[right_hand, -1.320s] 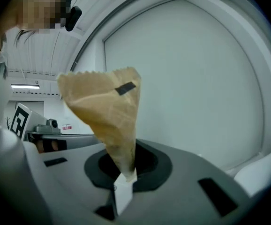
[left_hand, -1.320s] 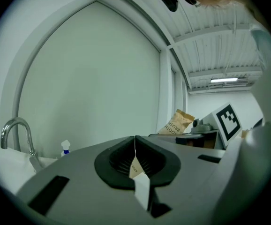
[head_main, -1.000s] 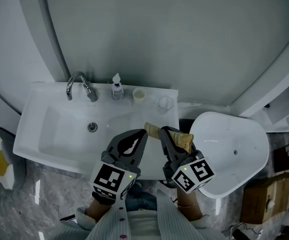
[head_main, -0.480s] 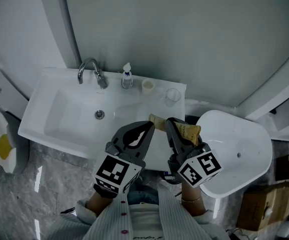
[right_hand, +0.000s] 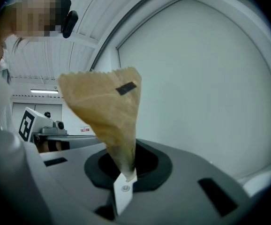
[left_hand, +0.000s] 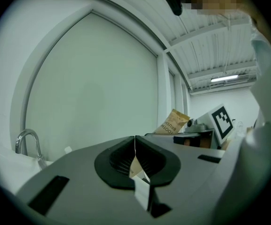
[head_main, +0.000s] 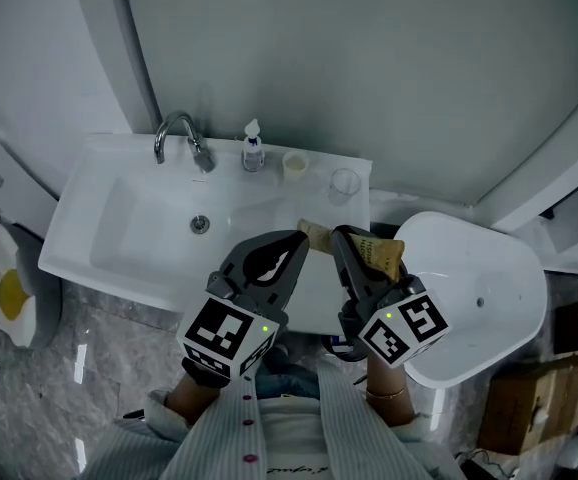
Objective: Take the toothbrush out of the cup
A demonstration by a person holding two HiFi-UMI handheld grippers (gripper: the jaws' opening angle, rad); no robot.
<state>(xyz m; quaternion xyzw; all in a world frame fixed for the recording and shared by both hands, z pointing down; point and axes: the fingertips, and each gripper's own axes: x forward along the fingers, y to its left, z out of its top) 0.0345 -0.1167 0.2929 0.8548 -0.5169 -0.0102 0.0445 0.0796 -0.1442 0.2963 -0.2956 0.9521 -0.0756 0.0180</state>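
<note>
A white sink (head_main: 119,230) runs along the pale bathroom wall, with a tap (head_main: 177,140), a small bottle (head_main: 253,148), a cream cup (head_main: 294,165) and a clear glass (head_main: 345,183) lined up on its back ledge, well apart from my tools. I see no bare toothbrush in either vessel. The only sign of one is the brown paper packet (right_hand: 105,111) printed with the words tooth brush, and my right gripper (right_hand: 125,175) has its jaws pinched tight on the packet's narrow end. My left gripper (left_hand: 135,149) is likewise closed, on a small scrap of the same brown paper (left_hand: 136,167). I cannot tell whether that scrap is joined to the packet or torn free. I judge the main danger to be the thin hold. Paper pinched at one corner can tear further or slide out if I pull the two tools apart too sharply, and the brush inside could drop into the sink or onto the floor. If the scrap is already loose, the left tool has no real grip and must let go of it and take hold afresh. A blind reach toward the ledge could also knock over the glass.
</note>
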